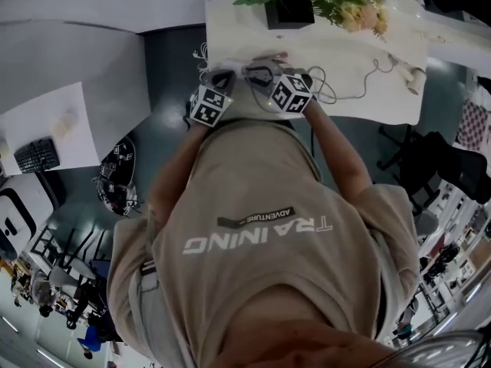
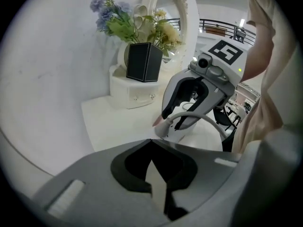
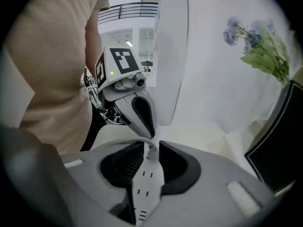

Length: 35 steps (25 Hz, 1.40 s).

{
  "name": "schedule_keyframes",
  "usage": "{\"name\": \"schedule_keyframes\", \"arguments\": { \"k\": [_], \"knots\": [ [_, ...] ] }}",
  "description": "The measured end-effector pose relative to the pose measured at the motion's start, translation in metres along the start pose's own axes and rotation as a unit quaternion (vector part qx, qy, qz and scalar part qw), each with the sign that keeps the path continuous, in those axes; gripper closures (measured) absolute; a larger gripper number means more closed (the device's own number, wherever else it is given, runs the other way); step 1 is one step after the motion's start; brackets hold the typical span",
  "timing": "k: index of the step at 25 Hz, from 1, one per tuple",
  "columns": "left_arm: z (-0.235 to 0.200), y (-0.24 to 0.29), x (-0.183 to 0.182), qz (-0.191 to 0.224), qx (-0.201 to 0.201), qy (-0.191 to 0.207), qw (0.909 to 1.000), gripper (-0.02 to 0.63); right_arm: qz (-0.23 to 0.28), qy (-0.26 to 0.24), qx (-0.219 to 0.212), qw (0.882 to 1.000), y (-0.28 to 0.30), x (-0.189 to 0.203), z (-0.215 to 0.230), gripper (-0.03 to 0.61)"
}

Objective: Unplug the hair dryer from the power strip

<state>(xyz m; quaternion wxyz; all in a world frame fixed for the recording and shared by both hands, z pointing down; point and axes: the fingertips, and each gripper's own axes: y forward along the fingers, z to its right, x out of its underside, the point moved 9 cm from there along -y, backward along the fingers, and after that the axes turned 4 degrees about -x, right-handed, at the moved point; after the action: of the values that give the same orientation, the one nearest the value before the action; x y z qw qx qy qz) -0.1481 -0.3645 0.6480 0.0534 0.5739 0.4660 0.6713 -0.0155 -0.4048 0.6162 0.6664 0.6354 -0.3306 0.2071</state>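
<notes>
Over the white table [image 1: 230,37] my two grippers meet tip to tip. A white power strip [image 3: 147,183] with socket slots lies lengthwise in my right gripper [image 3: 150,150], which is shut on it. My left gripper [image 3: 149,135] faces it and is shut on a white piece at the strip's far end, seemingly the plug [image 2: 158,183]. A white cable [image 2: 215,124] loops away from that joint. In the head view the left gripper [image 1: 226,77] and right gripper [image 1: 259,73] are at the table's near edge. The cable [image 1: 360,90] runs right to a small white hair dryer [image 1: 408,75].
A black vase [image 1: 290,10] of flowers stands at the table's back, beside an ornate white mirror [image 2: 165,13] on a small drawer box [image 2: 135,91]. The vase [image 3: 279,141] is close on the right gripper's right. A desk with a keyboard [image 1: 34,156] lies left, a dark chair [image 1: 430,159] right.
</notes>
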Motion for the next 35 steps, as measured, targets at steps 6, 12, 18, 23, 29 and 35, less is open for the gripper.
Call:
{"name": "schedule_keyframes", "arguments": {
  "k": [6,12,18,23,29,35],
  "knots": [
    [0.003,0.001,-0.006,-0.013,-0.013,0.014,0.9997,0.607,0.026,-0.001,0.023,0.999,0.01,0.003,0.003,0.509],
    [0.006,0.002,-0.006,-0.026,-0.022,0.018,0.9992,0.607,0.094,0.065,0.027,0.993,-0.013,-0.004,0.011,0.515],
    [0.013,-0.013,-0.01,0.018,-0.013,0.004,0.9997,0.607,0.112,0.067,0.055,0.99,-0.052,-0.021,0.002,0.514],
    [0.02,-0.058,-0.026,0.112,-0.026,-0.027,0.993,0.607,0.147,0.09,0.09,0.981,-0.093,-0.038,-0.014,0.512],
    [0.017,-0.125,-0.037,0.18,-0.052,-0.054,0.9807,0.607,0.164,0.083,0.106,0.977,-0.119,-0.049,-0.03,0.512],
    [0.017,-0.141,-0.036,0.194,-0.073,-0.056,0.9766,0.607,0.172,0.096,0.115,0.974,-0.126,-0.043,-0.04,0.512]
  ]
}}
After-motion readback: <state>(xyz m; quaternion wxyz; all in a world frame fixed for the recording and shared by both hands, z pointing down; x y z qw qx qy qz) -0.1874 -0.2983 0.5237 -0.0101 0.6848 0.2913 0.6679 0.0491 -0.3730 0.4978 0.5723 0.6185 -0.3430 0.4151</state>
